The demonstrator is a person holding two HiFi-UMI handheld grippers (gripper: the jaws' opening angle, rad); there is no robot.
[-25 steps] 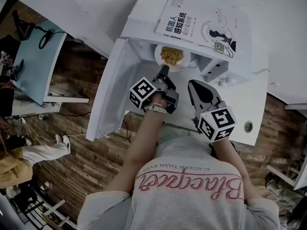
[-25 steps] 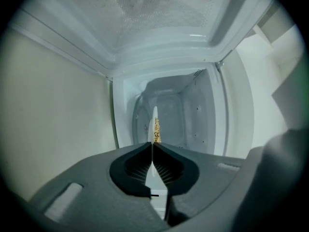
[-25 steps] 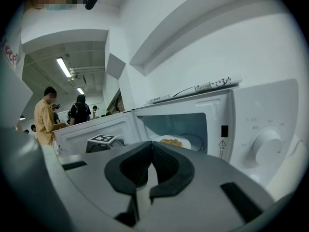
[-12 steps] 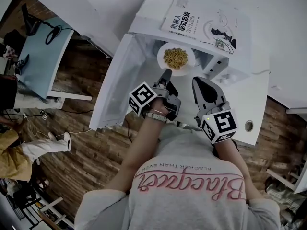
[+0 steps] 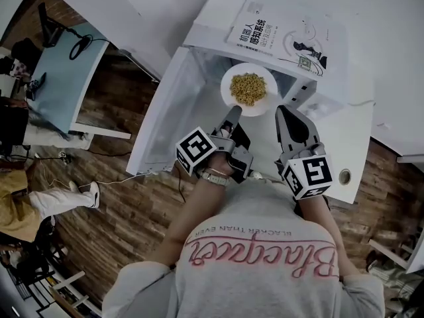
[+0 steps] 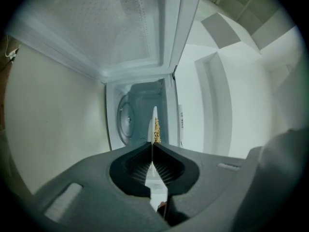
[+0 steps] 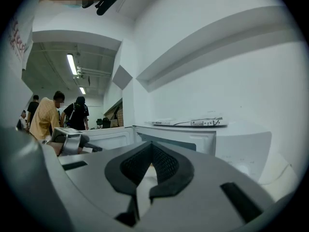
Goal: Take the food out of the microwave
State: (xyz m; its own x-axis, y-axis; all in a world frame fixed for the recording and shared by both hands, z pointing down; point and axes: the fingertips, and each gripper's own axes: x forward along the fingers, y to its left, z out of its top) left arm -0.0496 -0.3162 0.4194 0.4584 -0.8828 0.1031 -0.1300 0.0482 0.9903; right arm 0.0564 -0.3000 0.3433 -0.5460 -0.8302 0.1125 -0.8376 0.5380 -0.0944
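Plate (image 5: 226,85) and its yellow food (image 5: 249,88) have come further out of the microwave (image 5: 211,17) than a second ago and now hang before its open mouth. The left gripper (image 5: 234,112) stays clamped on the near rim, while the right gripper (image 5: 286,112), jaws together and empty, waits alongside. Removal looks nearly complete.

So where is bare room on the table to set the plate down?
Bare: the white table right of the microwave, between the right gripper and the round hole. Also a small corner of the microwave top, left of the book. Crowded: before the opening, where the open door, the plate and the left gripper stand.
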